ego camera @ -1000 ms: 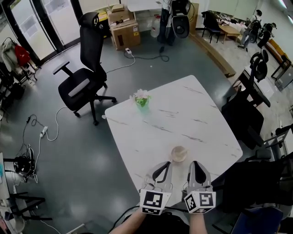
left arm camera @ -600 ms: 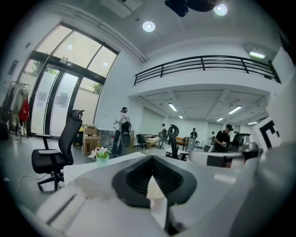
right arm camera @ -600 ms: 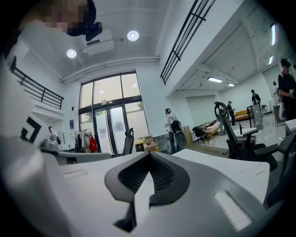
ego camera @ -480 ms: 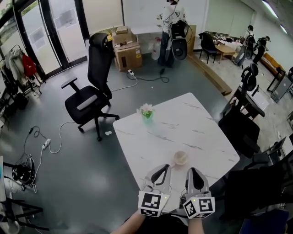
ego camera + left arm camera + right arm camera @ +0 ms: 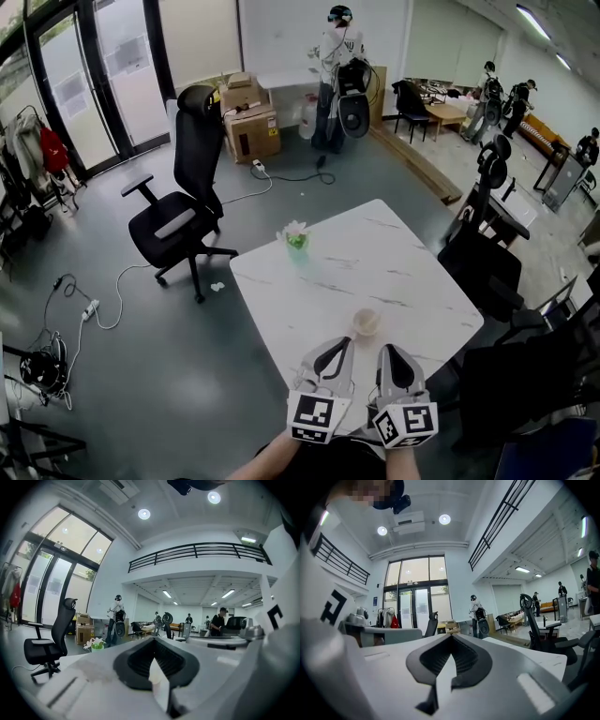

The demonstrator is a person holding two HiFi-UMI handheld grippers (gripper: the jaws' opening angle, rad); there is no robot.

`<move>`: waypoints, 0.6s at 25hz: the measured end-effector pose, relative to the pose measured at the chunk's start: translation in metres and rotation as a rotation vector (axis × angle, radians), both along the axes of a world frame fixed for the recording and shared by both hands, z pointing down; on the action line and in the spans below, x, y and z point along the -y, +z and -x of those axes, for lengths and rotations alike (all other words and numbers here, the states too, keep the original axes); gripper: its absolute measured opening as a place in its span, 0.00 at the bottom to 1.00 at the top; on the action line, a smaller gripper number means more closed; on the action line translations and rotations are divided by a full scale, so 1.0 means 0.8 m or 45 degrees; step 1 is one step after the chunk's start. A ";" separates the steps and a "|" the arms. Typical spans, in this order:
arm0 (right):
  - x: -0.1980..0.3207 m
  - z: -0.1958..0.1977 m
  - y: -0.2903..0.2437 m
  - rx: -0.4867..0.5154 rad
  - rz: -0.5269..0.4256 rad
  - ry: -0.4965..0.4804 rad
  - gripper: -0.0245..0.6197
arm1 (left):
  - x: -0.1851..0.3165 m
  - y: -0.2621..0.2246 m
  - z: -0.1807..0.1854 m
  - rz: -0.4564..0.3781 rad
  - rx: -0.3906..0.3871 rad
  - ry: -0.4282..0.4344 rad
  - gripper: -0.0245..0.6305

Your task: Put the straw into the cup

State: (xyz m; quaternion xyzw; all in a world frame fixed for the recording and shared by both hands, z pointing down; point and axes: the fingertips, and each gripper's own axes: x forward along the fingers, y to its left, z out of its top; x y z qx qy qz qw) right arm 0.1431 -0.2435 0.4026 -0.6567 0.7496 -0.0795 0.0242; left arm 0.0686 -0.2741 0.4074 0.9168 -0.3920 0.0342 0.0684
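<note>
A small pale cup (image 5: 367,322) stands upright on the white marble table (image 5: 375,253), near its front edge. No straw shows in any view. My left gripper (image 5: 341,343) and right gripper (image 5: 390,350) hang side by side just short of the cup, over the table's near edge, both pointing roughly level. Each is shut with nothing between its jaws. In the left gripper view the left gripper's (image 5: 153,640) tips meet, and a potted flower (image 5: 95,644) shows beyond them. The right gripper's (image 5: 451,636) tips also meet in the right gripper view.
A potted flower (image 5: 296,236) stands at the table's far left corner. A black office chair (image 5: 183,202) is on the floor to the left, with more chairs (image 5: 483,262) at the right. Cardboard boxes (image 5: 248,127) and a standing person (image 5: 334,75) are at the back.
Both grippers rose slightly and stayed shut beside each other. The head view tilted up, so more of the room's back shows and the table sits lower in the picture.
</note>
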 end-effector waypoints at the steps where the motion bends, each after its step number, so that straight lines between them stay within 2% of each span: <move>1: -0.002 -0.001 -0.001 -0.001 -0.003 0.005 0.02 | -0.002 -0.001 -0.001 -0.006 -0.001 0.004 0.04; 15: -0.013 0.004 -0.010 -0.028 -0.021 0.042 0.02 | -0.009 -0.004 0.009 -0.028 -0.015 0.020 0.04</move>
